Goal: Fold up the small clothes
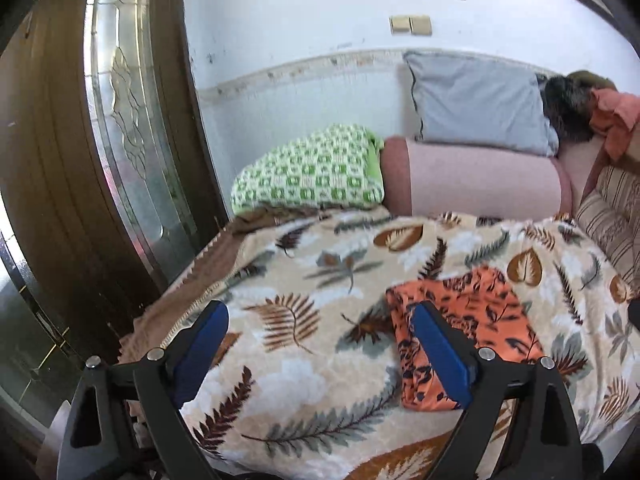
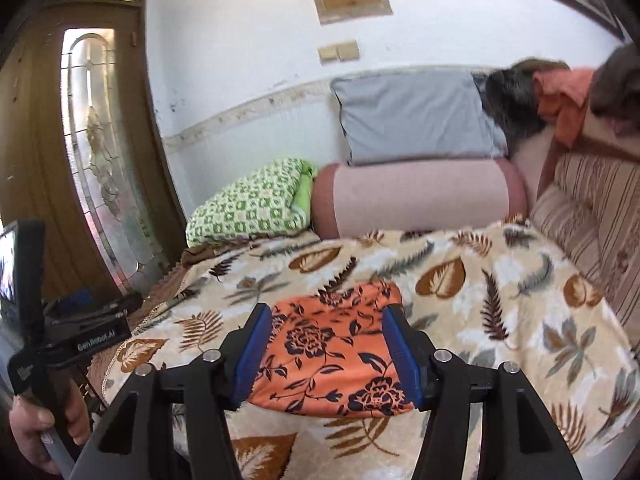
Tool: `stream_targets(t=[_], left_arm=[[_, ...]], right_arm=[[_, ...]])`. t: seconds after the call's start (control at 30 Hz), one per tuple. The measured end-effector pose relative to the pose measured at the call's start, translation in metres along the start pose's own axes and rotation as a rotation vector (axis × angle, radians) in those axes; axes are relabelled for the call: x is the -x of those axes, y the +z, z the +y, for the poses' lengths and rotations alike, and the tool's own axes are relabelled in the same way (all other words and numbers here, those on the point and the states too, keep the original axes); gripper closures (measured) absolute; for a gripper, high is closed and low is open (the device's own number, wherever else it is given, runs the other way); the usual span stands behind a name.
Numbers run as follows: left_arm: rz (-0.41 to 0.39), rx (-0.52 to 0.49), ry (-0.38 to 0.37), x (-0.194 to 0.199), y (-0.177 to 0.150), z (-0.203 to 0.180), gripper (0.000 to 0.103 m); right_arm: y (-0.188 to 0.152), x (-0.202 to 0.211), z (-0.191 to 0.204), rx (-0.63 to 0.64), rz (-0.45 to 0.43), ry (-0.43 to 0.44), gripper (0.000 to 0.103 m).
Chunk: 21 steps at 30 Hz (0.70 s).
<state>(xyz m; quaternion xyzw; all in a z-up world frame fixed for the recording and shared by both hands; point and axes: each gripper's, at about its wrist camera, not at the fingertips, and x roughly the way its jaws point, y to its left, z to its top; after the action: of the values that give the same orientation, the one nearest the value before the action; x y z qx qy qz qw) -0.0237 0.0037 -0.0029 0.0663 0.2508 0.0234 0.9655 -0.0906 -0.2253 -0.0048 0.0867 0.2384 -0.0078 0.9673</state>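
Lying folded into a compact rectangle on leaf-print blanket (image 2: 500, 280): orange floral garment (image 2: 332, 356), near the front edge of the bed. Flat, edges fairly square, dark flower print facing up.

Right gripper (image 2: 328, 352) spread wide, blue pads (image 2: 404, 356) on either side of the garment, framing it; contact with cloth not clear from this view. Nothing pinched between them.

Left gripper (image 1: 320, 348) also spread wide, held over bare blanket just left of the garment (image 1: 468, 320). Right-hand pad (image 1: 440, 356) overlapping the garment's left edge in view; touching or above, cannot tell. Nothing held.

Behind, along the wall: green-and-white patterned bundle (image 2: 248, 204), pink bolster (image 2: 416, 196), grey pillow (image 2: 412, 120) leaning above it. Striped cushion (image 2: 592, 216) at right. Wooden door with glass panel (image 1: 120, 112) at left.

Left hand (image 2: 32, 428) visible at lower left of right wrist view, gripping the handle of its tool.
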Motion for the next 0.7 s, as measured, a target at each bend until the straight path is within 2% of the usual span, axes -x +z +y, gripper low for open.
stream_targets(t=[0.17,0.7], left_arm=[[-0.038,0.011,0.005,0.019,0.007,0.005,0.007],[-0.070,0.005,-0.013,0.036,0.012,0.003,0.007]], right_arm=[[-0.001,0.007,0.013,0.024,-0.025,-0.001,0.040],[-0.010,-0.012,0.019,0.048,0.017,0.012,0.040]])
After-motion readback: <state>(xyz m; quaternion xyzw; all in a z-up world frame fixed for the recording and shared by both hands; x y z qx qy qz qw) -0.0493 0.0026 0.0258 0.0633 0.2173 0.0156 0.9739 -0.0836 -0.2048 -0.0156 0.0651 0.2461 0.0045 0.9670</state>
